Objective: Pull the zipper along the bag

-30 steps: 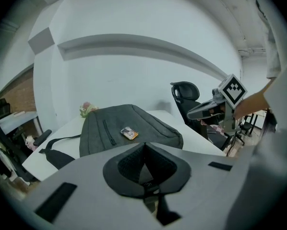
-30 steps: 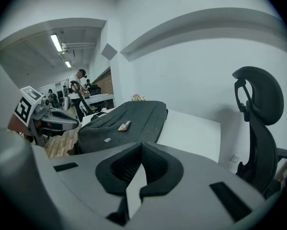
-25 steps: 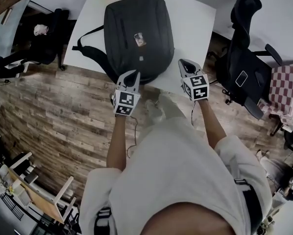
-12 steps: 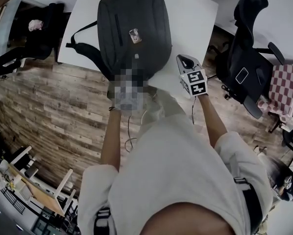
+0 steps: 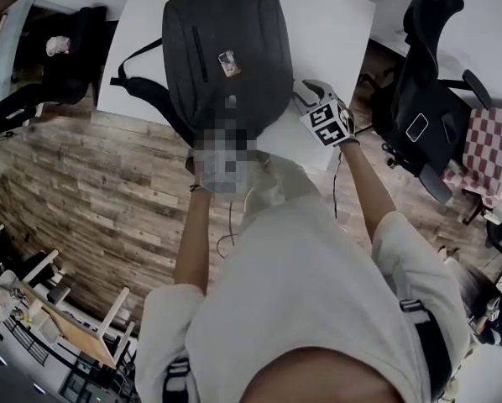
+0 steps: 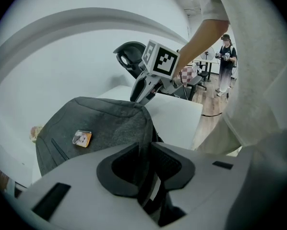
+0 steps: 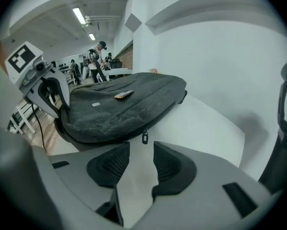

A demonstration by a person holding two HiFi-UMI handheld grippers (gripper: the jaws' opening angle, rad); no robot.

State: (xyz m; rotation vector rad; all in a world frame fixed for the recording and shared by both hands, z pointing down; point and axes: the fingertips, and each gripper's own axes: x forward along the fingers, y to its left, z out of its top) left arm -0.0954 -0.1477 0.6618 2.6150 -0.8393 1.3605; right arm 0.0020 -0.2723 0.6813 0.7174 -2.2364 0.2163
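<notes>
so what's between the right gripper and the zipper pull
Only bare white table, seen in the right gripper view. The right gripper, jaws opening with nothing between them, sits just short of the zipper pull.

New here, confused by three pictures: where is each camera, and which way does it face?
Head view: on the head, steeply down at backpack on table; torso, arms, right gripper show.
Left gripper view: on left gripper, along its closing jaws, backpack edge between them.
Right gripper view: on right gripper, along its opening, empty jaws toward zipper pull.
Shared: gripper views show each other's gripper.
</notes>
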